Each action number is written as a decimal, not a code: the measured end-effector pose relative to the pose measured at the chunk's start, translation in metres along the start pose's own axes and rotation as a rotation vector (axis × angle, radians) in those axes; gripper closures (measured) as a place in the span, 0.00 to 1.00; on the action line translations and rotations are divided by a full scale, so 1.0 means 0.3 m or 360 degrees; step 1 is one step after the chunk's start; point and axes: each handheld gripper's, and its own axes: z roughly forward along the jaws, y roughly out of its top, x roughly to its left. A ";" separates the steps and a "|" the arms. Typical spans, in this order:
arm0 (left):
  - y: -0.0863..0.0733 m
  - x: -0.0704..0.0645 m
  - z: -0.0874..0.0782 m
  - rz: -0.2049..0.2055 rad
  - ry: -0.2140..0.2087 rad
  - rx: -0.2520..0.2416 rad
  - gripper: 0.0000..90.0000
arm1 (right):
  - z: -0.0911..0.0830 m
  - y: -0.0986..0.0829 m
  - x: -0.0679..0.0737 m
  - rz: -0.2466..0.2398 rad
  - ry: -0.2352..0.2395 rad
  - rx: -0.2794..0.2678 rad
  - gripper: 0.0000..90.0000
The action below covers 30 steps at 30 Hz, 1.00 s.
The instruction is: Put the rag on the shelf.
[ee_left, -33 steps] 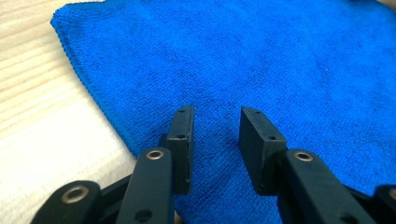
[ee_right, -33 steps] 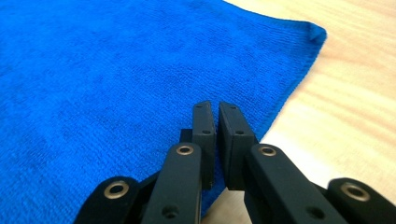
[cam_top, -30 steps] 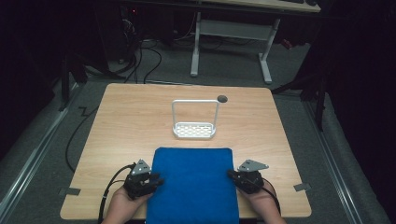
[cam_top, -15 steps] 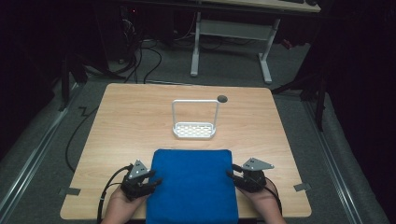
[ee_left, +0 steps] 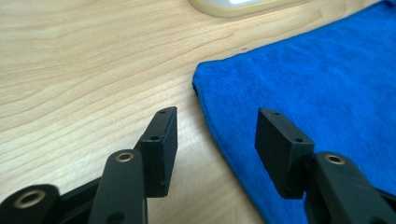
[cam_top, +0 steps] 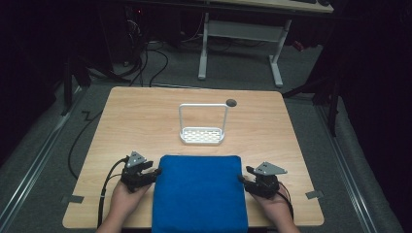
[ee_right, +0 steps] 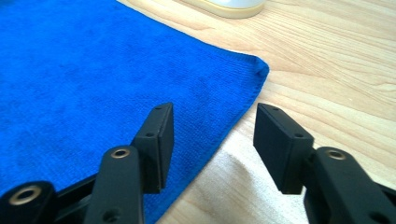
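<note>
A blue cloth point(cam_top: 199, 191) lies flat on the near half of the wooden table point(cam_top: 145, 116) and hangs over its front edge. My left gripper point(cam_top: 154, 173) stands open at the cloth's left edge, its jaws straddling the hem point(ee_left: 212, 130). On the other side, my right gripper point(cam_top: 241, 179) is open too, with the cloth's right edge point(ee_right: 233, 126) running between its jaws. The far corners of the cloth point(ee_left: 198, 77) point(ee_right: 261, 67) lie just ahead of each gripper. Nothing is gripped.
A small white rack point(cam_top: 202, 126) with a tall wire handle and perforated base stands mid-table beyond the cloth. A dark round hole point(cam_top: 231, 102) sits near the table's far edge. Cables trail off the table's left side. Desk legs stand on the floor behind.
Both grippers have edged inward toward the cloth's side edges. The cloth and the rack have not moved.
</note>
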 end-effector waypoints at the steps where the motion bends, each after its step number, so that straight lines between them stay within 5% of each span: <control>1: 0.009 0.002 0.014 -0.0010 0.0031 0.0010 0.53 | 0.000 0.002 0.000 0.0010 -0.0002 0.0001 0.54; 5: 0.045 0.009 0.057 -0.0001 0.0089 0.0023 0.55 | -0.004 0.005 -0.007 0.0063 0.0000 -0.0020 0.53; 11: 0.070 -0.006 0.103 0.0023 0.0049 0.0039 0.64 | 0.004 0.010 -0.015 0.0119 -0.0023 -0.0020 0.52; 12: 0.074 -0.018 0.113 0.0068 0.0041 0.0034 0.68 | 0.012 0.012 -0.018 0.0107 -0.0037 -0.0014 0.51; 17: 0.079 -0.025 0.122 0.0087 0.0046 0.0038 0.78 | 0.037 0.028 -0.033 0.0143 -0.0049 0.0005 0.49; 22: 0.072 -0.011 0.119 0.0025 0.0015 0.0019 0.87 | 0.075 0.055 -0.051 0.0209 -0.0049 0.0076 0.46; 30: 0.069 -0.022 0.119 0.0079 0.0027 0.0023 0.95 | 0.146 0.123 -0.074 0.0245 -0.0077 0.0153 0.53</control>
